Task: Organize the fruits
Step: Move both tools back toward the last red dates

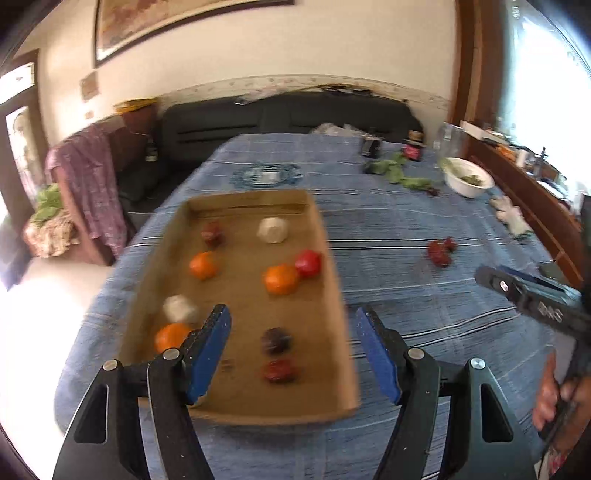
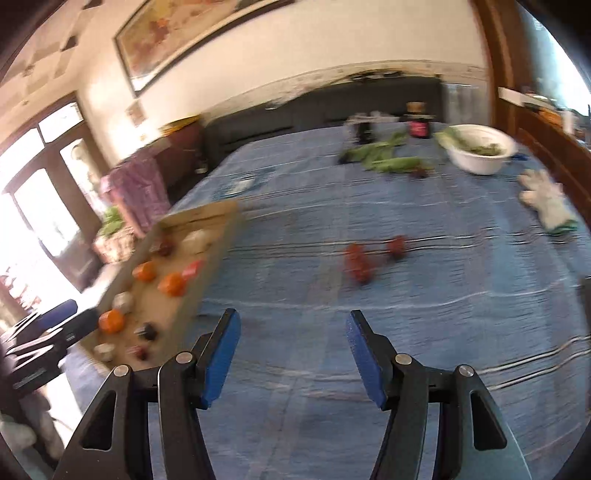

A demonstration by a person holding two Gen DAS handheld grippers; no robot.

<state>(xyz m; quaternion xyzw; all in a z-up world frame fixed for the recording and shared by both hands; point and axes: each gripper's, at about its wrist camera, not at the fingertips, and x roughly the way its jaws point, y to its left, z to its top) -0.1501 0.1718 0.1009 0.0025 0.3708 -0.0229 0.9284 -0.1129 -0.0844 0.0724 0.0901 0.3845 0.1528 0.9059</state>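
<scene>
Wide surface (image 1: 406, 229) under a blue striped cloth, faintly wrinkled, white and dark lines running across. Cardboard tray (image 1: 332, 295) lying flat on the left part, long side running away from the cameras. Inside the tray: three oranges (image 1: 281, 278), a red fruit (image 1: 308, 263) touching the middle orange, two pale whitish pieces (image 1: 272, 229), several dark red and dark purple fruits (image 1: 276, 340). Blurred, kinds hard to tell.

Out on the bare cloth, well apart from the tray: a small cluster of dark red fruits (image 2: 357, 263), one more (image 2: 396, 245) just beside it.

Far end of the surface: white bowl (image 2: 480, 149) with greens in it, loose green leaves (image 2: 384, 157) near it, a dark jar (image 2: 418, 123) with a red label, a white glove (image 2: 548, 206) at the right edge.

Left tool (image 1: 291, 354) released, blue pads apart, nothing between them, over the near end of the tray. Right tool (image 2: 293, 356) released too, jaws apart and empty, over bare cloth, loose red fruits ahead of it.

Room: cream wall with a large framed picture (image 1: 155, 26), dark sofa (image 1: 280, 114) behind the surface, purple cloth draped over a chair (image 1: 92, 177) at left, bright doorway beyond it, wooden sideboard (image 1: 532, 195) and glaring window at right.
</scene>
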